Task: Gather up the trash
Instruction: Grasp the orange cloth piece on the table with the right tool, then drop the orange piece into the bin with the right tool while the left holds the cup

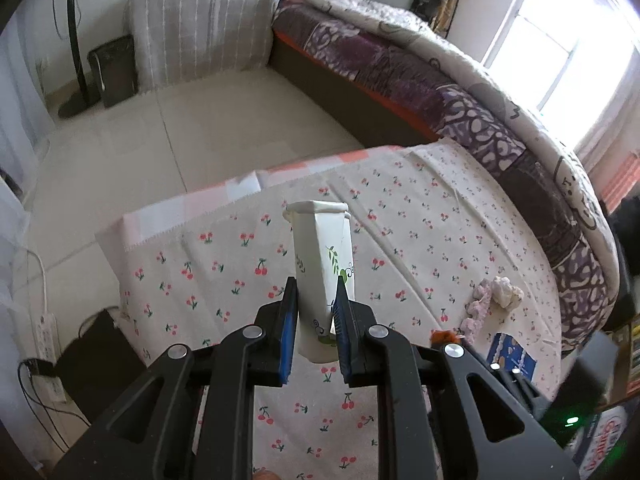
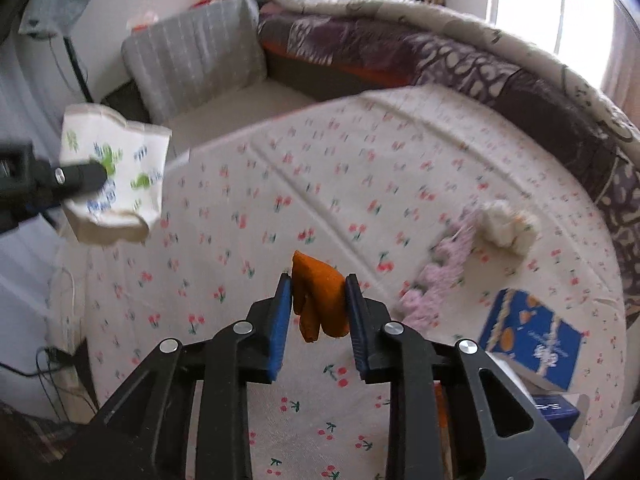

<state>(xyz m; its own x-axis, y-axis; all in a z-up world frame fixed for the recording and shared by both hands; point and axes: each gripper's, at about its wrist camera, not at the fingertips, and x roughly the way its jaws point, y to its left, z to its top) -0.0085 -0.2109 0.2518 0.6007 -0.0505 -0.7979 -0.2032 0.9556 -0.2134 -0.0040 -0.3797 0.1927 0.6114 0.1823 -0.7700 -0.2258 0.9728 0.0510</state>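
Left tongs: clamped narrow on the flattened white paper cup with green leaf print, which is held clear above the worktop with the cherry-print cloth
Right tongs: closed on the crumpled orange peel-like scrap, which is pinched between the blue pads and hangs above the worktop
Cup in right view: seen near the left edge of the worktop, crushed, gripped by a black finger
Pink crumpled tissue: lying on the worktop, right of the orange scrap
White crumpled wad: lying on the worktop, touching the far end of the pink tissue
Blue printed carton: resting at the right near edge of the worktop
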